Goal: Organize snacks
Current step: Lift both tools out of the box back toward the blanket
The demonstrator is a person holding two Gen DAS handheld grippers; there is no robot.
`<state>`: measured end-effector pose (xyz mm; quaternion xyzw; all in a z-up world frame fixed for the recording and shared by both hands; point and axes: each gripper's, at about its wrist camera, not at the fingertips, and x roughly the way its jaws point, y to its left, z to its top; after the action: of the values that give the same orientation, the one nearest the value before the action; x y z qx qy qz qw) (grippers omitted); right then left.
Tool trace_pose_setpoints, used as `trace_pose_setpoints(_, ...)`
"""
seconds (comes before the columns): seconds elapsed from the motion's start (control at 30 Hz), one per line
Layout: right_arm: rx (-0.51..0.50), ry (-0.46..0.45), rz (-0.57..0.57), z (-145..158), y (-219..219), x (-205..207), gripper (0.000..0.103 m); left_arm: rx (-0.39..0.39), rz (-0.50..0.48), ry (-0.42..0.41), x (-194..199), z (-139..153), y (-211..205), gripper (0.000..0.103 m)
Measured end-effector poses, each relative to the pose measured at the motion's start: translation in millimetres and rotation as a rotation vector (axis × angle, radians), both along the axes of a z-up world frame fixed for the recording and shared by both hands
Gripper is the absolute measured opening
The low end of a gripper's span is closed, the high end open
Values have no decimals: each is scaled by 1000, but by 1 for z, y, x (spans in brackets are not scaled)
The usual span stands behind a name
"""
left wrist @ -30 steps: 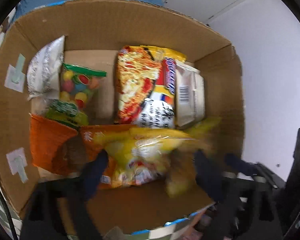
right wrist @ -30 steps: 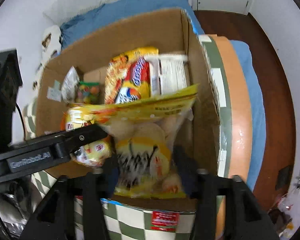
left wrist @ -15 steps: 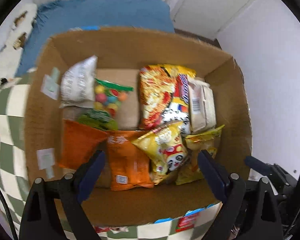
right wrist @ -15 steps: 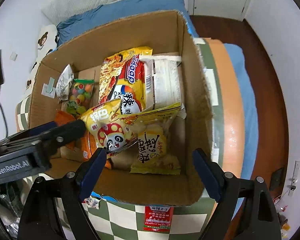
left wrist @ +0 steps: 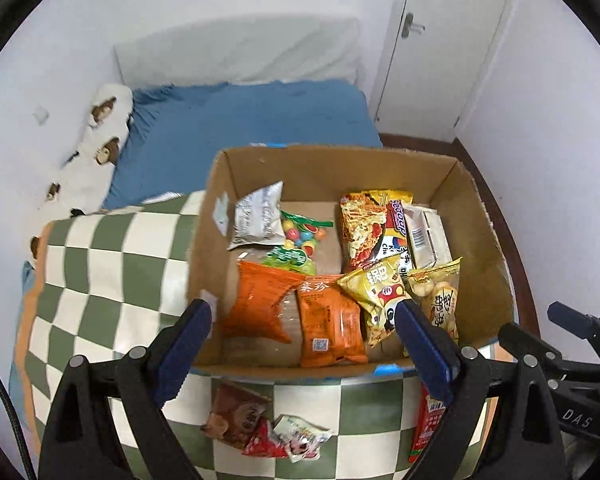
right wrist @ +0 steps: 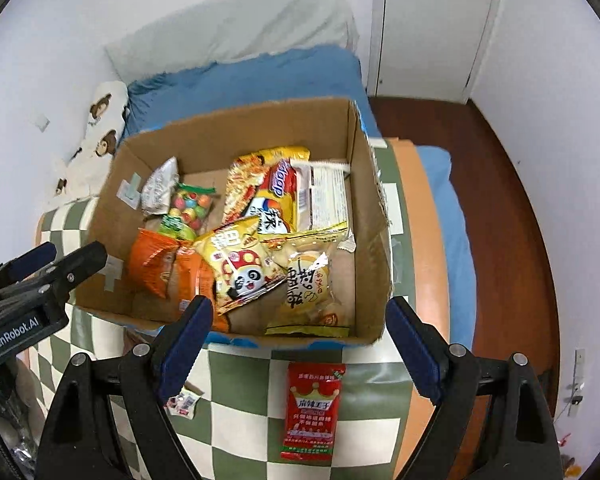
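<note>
A cardboard box (left wrist: 328, 164) (right wrist: 364, 184) on a green checkered cloth holds several snack packs: two orange bags (left wrist: 328, 320), a yellow panda bag (right wrist: 240, 268), a yellow bun pack (right wrist: 308, 284), noodles (left wrist: 360, 224), candy (left wrist: 300, 240), a silver pack (left wrist: 256, 220). My left gripper (left wrist: 304, 344) is open and empty, above the box's near edge. My right gripper (right wrist: 296, 344) is open and empty, also at the near edge. A red packet (right wrist: 310, 412) and small packets (left wrist: 260, 428) lie on the cloth in front of the box.
The box sits on a bed with a blue sheet (left wrist: 240, 120) and a bear-print pillow (left wrist: 100, 132). White walls and a door (right wrist: 432, 24) stand behind. Wood floor (right wrist: 512, 200) lies to the right of the bed.
Both grippers let go of the yellow bags, which now lie in the box, and pulled back and up from it, open.
</note>
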<state>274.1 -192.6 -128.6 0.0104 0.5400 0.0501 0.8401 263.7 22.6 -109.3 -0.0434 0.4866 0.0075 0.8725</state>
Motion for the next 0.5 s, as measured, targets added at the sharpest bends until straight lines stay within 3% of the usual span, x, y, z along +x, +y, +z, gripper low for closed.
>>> trace_pose_setpoints(0.5, -14, -198, -7, 73, 4, -91, 96, 40, 7, -178, -90, 60, 2, 94)
